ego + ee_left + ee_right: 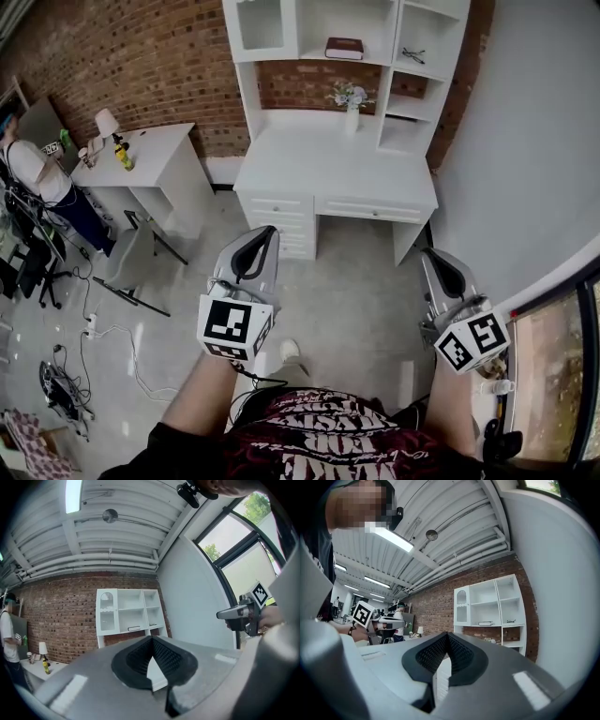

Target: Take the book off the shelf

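We open on the brick wall (pixel 141 56) across the back, and standing against it is the big white shelf unit (pixel 246 94), with its broad white worktop (pixel 328 169) below the compartments and drawers under that. Off to the left there is a smaller white side table (pixel 155 155), and a person (pixel 33 169) in a white shirt stands at its far end.

Now down to us. The left hand-held gripper (pixel 152 639) is held low over the grey floor (pixel 361 300), well apart from the unit, with its jaws pressed together at the tips and nothing between them (only a sliver of white furniture shows through the gap lower down). The right hand-held gripper (pixel 447 634) is the same story: tips meeting, nothing held, pointed toward the shelves.

And there is the book (pixel 344 48), dark-covered, lying flat in the middle compartment of the upper shelf, well clear of both grippers. A vase of pale flowers (pixel 351 101) stands on the worktop beneath it. One compartment to the right lies a small dark thing (pixel 413 55), glasses by the look of it.
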